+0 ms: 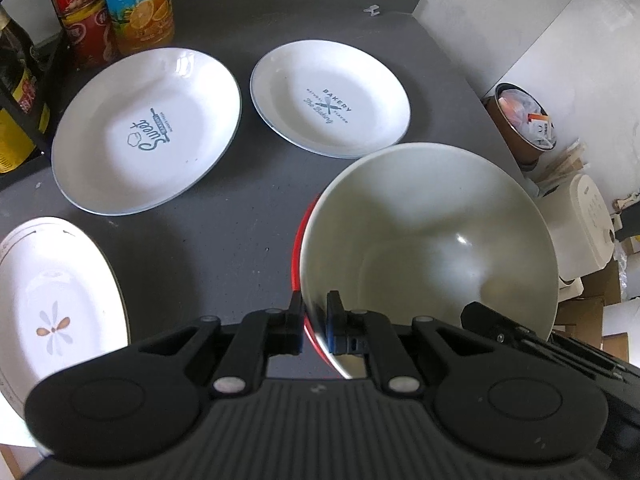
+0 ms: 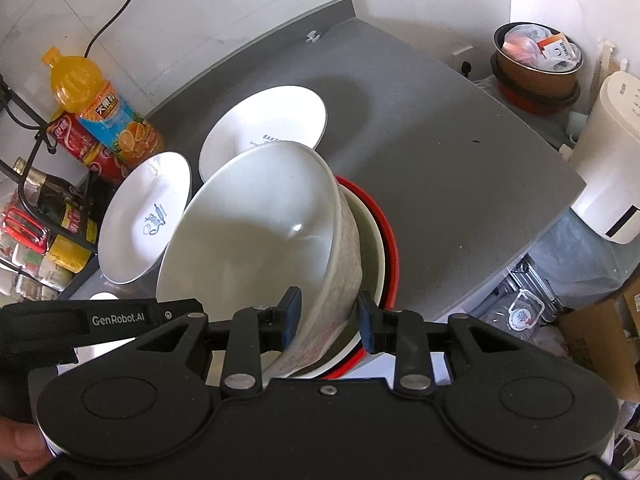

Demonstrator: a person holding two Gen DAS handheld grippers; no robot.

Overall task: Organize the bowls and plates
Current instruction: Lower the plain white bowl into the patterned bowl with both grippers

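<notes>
A: What is hidden or cut short?

B: The flower plate (image 1: 52,300) runs off the left edge of the left wrist view, so only part of its oval shows. The red-rimmed bowl (image 2: 390,240) sits under the white bowl (image 2: 256,220), and only its rim and a strip of wall peek out. The dark bottle (image 1: 16,92) behind the black rack (image 1: 24,120) is half covered, its label unreadable.

A: Any writing you can read?

B: One round plate (image 1: 330,98) says "BAKERY" and "The Baking". The other round plate (image 1: 146,130) says "Sweet", seen upside down. "GenRobot.AI" is printed on the left gripper's side, seen from the right wrist view. The orange drink bottle (image 2: 96,100) and the red bottle (image 2: 80,144) carry labels I cannot read.

A: Counts?

B: Three plates, two bowls, three bottles, all on the grey table (image 1: 280,20).

A: And the tongs?

B: The left gripper (image 1: 314,322) is clamped on the white bowl's rim, one pad inside, one outside. The right gripper (image 2: 329,314) straddles the opposite wall of that bowl, tilted in the red-rimmed one; its right pad stands clear of the wall, so it is not pinching.
</notes>
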